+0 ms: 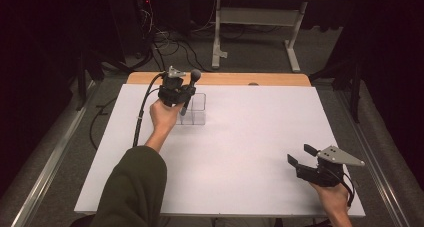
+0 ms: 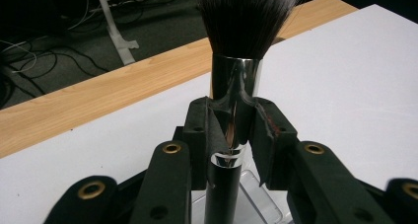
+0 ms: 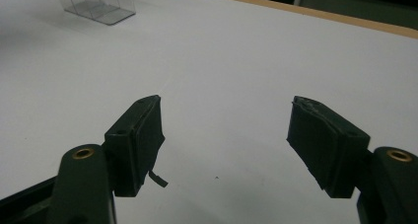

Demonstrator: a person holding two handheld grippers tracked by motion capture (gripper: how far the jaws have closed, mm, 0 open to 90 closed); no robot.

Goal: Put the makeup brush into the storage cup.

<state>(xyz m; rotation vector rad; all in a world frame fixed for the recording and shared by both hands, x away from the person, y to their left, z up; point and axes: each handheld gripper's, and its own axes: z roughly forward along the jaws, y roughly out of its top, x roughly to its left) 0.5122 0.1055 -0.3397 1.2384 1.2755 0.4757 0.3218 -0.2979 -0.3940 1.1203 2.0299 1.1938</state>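
A makeup brush point(image 2: 236, 71) with dark, pale-tipped bristles, a shiny metal collar and a black handle stands upright in my left gripper point(image 2: 231, 130), whose pads are shut on the collar. In the high view the left gripper point(image 1: 181, 98) holds the brush point(image 1: 192, 87) over a clear plastic compartment box point(image 1: 198, 109) at the table's far left. The handle's lower end points down at the box point(image 2: 261, 199). My right gripper point(image 1: 299, 155) rests near the front right corner, its jaws wide open with nothing between them point(image 3: 226, 140).
A white sheet point(image 1: 240, 147) covers the table, with a wooden edge point(image 1: 240, 79) along the far side. The clear box point(image 3: 96, 4) stands far off in the right gripper view. Beyond the table are desk legs point(image 1: 292, 49) and floor cables point(image 1: 170, 42).
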